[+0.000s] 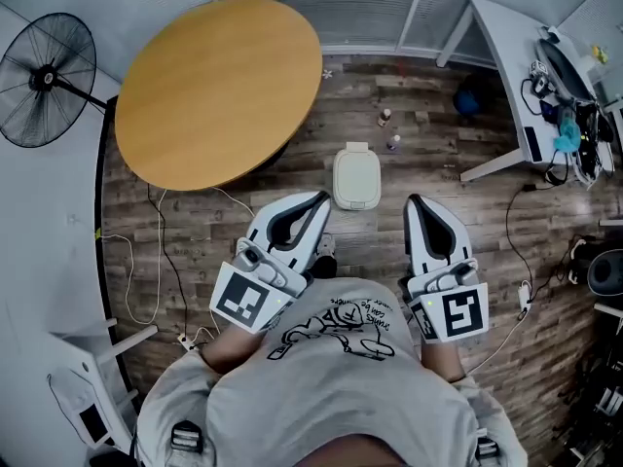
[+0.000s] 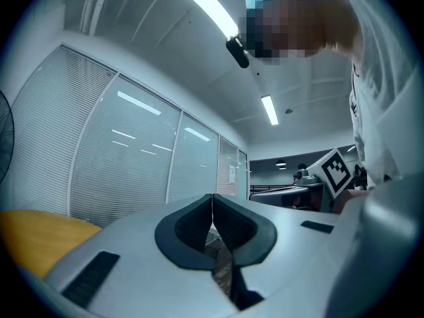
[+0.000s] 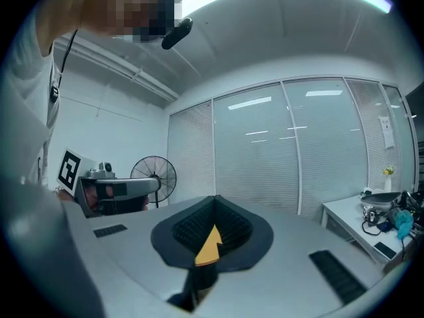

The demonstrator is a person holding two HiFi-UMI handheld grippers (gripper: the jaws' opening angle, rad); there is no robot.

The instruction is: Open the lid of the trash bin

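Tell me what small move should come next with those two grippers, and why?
Probably lower the right gripper toward the white trash bin, parting its jaws on the way. The bin sits closed on the wooden floor ahead, while both that gripper and the left gripper are held near the person's chest, jaws together and empty, aimed at the walls.

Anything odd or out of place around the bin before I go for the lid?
Nothing spilled or damaged. The trash bin stands upright on the floor, lid shut. Only oddity: two small bottles left loose on the floor just beyond it.
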